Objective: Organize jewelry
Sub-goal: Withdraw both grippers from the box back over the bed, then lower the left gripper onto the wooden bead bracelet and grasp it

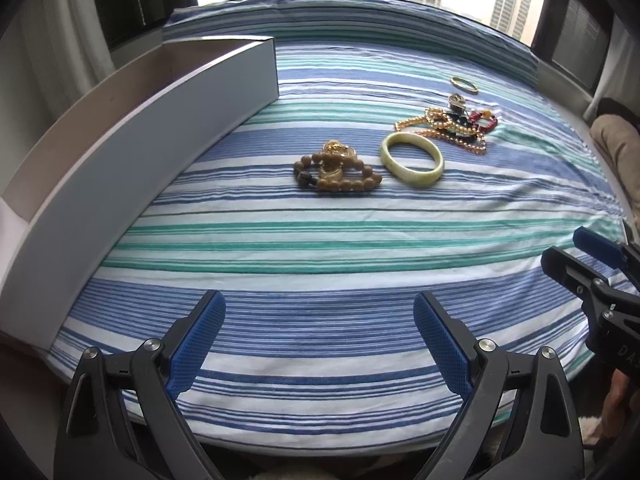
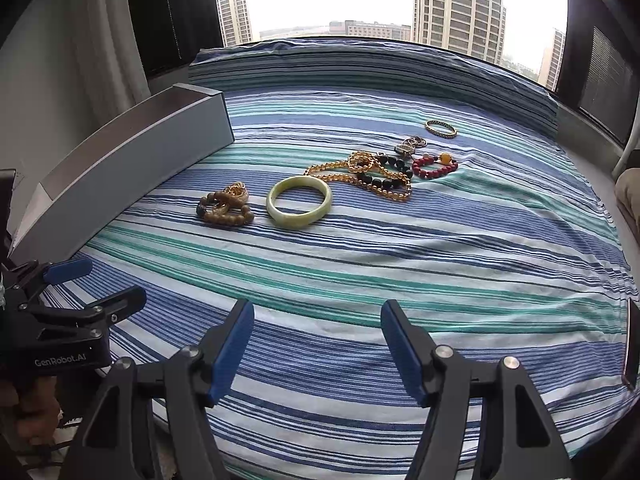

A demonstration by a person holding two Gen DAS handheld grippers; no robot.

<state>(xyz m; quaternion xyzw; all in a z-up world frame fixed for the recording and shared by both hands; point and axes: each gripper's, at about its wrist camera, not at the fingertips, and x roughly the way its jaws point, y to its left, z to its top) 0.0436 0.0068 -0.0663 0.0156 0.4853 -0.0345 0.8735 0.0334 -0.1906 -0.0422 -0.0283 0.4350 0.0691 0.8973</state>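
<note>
Beside the grey box (image 1: pixel 132 136), jewelry (untouched) (image 2: pixel 298 202); both claws gape.

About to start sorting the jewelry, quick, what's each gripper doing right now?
Left gripper: open, holding nothing, above the striped cloth.
Right gripper: open, holding nothing.

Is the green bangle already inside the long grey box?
No, the green bangle lies flat on the striped cloth, apart from the long grey box at the left.

Green bangle (image 2: pixel 299 202) beside brown beads (image 2: pixel 224 204)
</note>
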